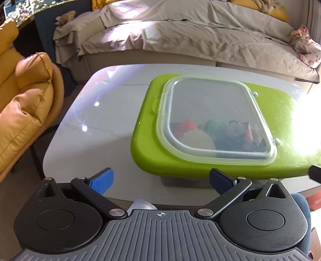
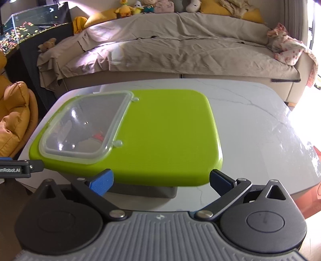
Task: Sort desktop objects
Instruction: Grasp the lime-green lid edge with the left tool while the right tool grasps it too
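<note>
Beige-covered sofa [image 2: 180,50] beyond table's far edge; plush toys [image 2: 152,6] along its back; mustard leather armchair [image 1: 22,108] off left edge; aquarium [image 2: 30,30] far left.

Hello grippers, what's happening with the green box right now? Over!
Left gripper open, empty. Right gripper open, empty. Green box shut on white table, toys visible under clear flap. Nothing blocking.

One storage box with one green lid [image 2: 164,138] and one clear flap [image 1: 216,118]. One white table [image 2: 260,124]. Two grippers, left [image 1: 160,181] and right [image 2: 160,181]. One covered sofa [image 2: 170,50].
</note>
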`<act>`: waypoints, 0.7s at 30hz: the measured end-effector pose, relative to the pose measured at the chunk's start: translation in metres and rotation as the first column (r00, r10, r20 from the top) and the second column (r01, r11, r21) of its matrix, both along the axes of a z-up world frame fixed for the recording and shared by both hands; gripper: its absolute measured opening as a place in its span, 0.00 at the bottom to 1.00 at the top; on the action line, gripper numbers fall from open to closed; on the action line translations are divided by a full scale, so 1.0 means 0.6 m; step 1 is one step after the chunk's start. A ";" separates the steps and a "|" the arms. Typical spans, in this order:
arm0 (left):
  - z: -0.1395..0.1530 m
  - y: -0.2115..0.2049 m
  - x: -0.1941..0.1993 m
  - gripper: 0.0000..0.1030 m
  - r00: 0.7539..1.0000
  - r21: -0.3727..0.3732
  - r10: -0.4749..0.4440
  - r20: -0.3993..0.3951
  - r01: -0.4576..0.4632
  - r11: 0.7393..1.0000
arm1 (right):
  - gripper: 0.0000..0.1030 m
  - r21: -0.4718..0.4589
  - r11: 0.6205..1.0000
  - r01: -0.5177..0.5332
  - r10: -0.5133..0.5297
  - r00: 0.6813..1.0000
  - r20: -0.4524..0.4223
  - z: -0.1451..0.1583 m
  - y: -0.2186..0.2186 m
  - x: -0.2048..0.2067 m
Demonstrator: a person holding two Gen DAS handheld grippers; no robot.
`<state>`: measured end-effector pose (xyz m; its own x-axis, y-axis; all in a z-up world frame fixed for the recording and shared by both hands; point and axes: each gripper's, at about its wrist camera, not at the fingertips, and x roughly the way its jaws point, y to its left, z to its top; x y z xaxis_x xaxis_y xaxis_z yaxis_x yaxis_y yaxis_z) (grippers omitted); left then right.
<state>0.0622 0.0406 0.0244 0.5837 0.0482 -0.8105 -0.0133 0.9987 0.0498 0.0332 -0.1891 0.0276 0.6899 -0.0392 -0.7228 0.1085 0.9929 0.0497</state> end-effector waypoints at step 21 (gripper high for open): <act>-0.051 0.120 0.220 1.00 0.971 -0.450 -0.173 -0.166 0.081 0.889 | 1.00 0.191 0.980 0.062 -0.076 0.995 0.068 -0.013 -0.193 0.101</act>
<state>0.1944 0.1124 -0.0065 0.3885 -0.4009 -0.8297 0.0796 0.9116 -0.4032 0.0941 -0.3051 0.0198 0.7425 0.0439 -0.6685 0.1650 0.9551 0.2461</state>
